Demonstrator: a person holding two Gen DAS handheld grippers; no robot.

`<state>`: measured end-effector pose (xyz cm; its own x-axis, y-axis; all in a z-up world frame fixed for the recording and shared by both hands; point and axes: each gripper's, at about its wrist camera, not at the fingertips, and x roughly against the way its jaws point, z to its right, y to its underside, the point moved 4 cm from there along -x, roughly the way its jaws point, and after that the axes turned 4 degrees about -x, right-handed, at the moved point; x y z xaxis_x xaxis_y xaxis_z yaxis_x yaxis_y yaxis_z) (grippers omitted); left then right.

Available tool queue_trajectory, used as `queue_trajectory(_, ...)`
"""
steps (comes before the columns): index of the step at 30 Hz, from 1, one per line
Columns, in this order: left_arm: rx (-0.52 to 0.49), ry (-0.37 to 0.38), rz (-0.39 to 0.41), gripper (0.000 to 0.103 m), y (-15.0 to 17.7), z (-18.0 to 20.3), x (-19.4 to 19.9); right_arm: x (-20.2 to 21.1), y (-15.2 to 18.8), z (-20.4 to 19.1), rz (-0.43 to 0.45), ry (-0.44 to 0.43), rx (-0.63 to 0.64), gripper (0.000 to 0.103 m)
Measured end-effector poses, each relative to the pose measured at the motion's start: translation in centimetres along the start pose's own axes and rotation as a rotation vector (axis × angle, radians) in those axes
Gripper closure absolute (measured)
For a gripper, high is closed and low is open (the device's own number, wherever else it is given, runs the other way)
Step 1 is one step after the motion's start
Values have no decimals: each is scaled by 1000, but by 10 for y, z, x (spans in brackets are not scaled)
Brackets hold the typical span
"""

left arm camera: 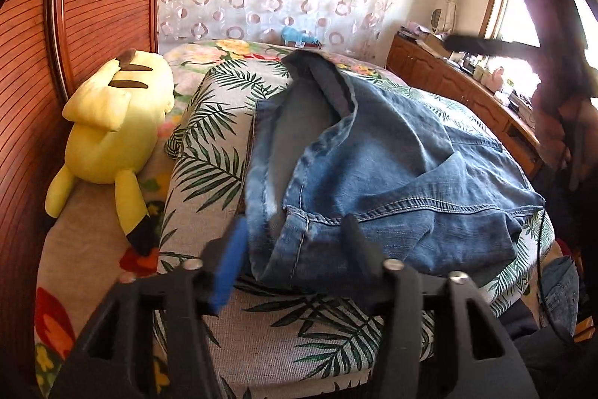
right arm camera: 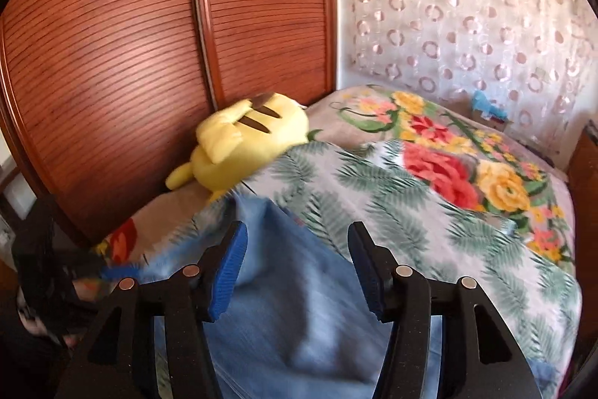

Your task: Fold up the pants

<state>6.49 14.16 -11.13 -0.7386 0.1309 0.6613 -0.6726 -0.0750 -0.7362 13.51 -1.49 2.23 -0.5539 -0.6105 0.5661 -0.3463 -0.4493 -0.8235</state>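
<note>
Blue denim pants [left arm camera: 373, 159] lie rumpled on a leaf-print cover [left arm camera: 216, 152] on the bed, with one leg stretching away to the far end. My left gripper [left arm camera: 295, 230] is open just above the near edge of the denim, its jaws on either side of a seam. In the right wrist view the pants [right arm camera: 299, 305] run under my right gripper [right arm camera: 297, 245], which is open above the cloth and holds nothing. The other gripper shows blurred at the left edge of that view [right arm camera: 48, 268].
A yellow plush toy [left arm camera: 112, 133] lies on the bed beside the wooden slatted wardrobe [left arm camera: 74, 25]; it also shows in the right wrist view [right arm camera: 243, 144]. A floral blanket [right arm camera: 467, 167] covers the far bed. A wooden cabinet [left arm camera: 467, 88] stands on the right by the window.
</note>
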Motion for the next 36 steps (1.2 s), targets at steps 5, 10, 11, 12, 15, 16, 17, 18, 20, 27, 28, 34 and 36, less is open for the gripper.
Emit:
queue_trajectory(5, 0, -7, 16, 25, -2, 2, 0, 42, 42, 20, -19, 63, -27, 45)
queue_trajectory(10, 0, -26, 40, 25, -5, 7, 3, 71, 89, 21, -59, 113, -46, 49)
queue_trajectory(11, -1, -26, 42, 25, -6, 8, 4, 73, 96, 20, -68, 118, -47, 49)
queue_trajectory(12, -4, -28, 45, 25, -6, 10, 5, 74, 103, 18, -78, 121, -49, 50)
queue_trajectory(15, -16, -32, 56, 25, -10, 15, 7, 71, 123, 9, -111, 111, -67, 52)
queue_trajectory(16, -23, -31, 61, 25, -12, 17, 7, 68, 126, 6, -119, 105, -74, 53)
queue_trajectory(17, -30, -27, 65, 25, -15, 19, 7, 67, 132, 3, -128, 94, -82, 53)
queue_trajectory(18, -40, -22, 69, 25, -18, 20, 7, 64, 136, 2, -135, 86, -87, 54)
queue_trajectory(20, -59, -12, 80, 28, -27, 23, 4, 60, 143, -1, -152, 77, -96, 54)
queue_trajectory(27, -107, 6, 57, 39, -66, 28, -29, 46, 155, 6, -160, 65, -142, 54)
queue_trajectory(28, -113, 7, 46, 39, -74, 26, -38, 47, 157, 8, -155, 66, -152, 54)
queue_trajectory(34, -131, 4, -13, 50, -95, 23, -68, 52, 150, 35, -116, 92, -184, 54)
queue_trajectory(36, -126, -4, -38, 54, -95, 21, -75, 49, 142, 46, -99, 102, -190, 54)
